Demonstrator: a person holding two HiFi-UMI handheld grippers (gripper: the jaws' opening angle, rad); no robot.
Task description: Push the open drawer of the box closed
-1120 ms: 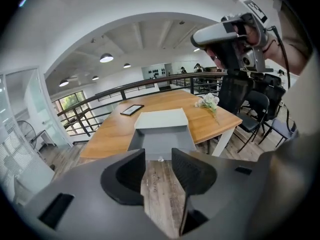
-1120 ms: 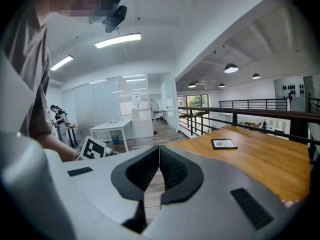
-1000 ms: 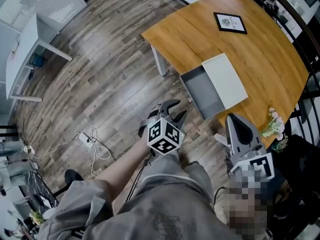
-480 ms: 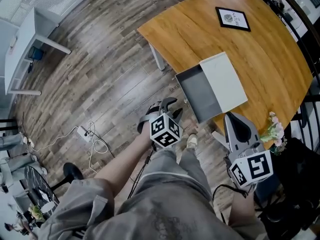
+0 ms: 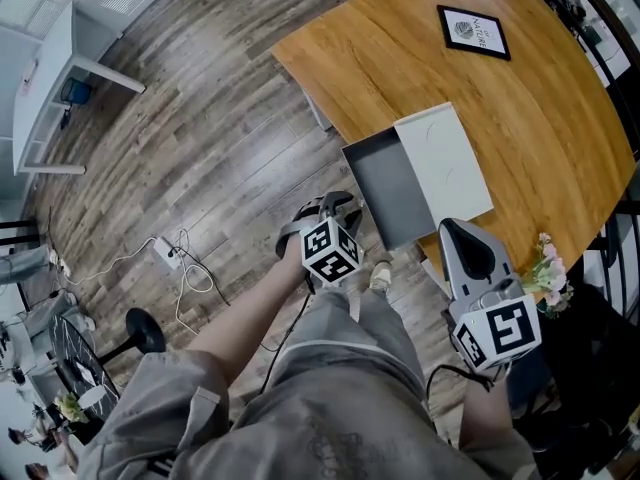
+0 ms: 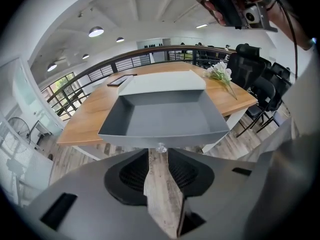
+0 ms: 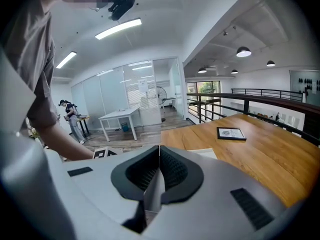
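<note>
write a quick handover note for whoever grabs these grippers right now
Left gripper: jaws closing with a gap between them, nothing gripped. Its tips sit right in front of the small knob on the drawer front.
Right gripper: jaws shut, empty, held off to the side.
Drawer: open and empty, sticking out of the white box past the edge of the wooden table.
Done: left gripper lined up with the drawer front.
Left: push the drawer into the box until it is closed.
</note>
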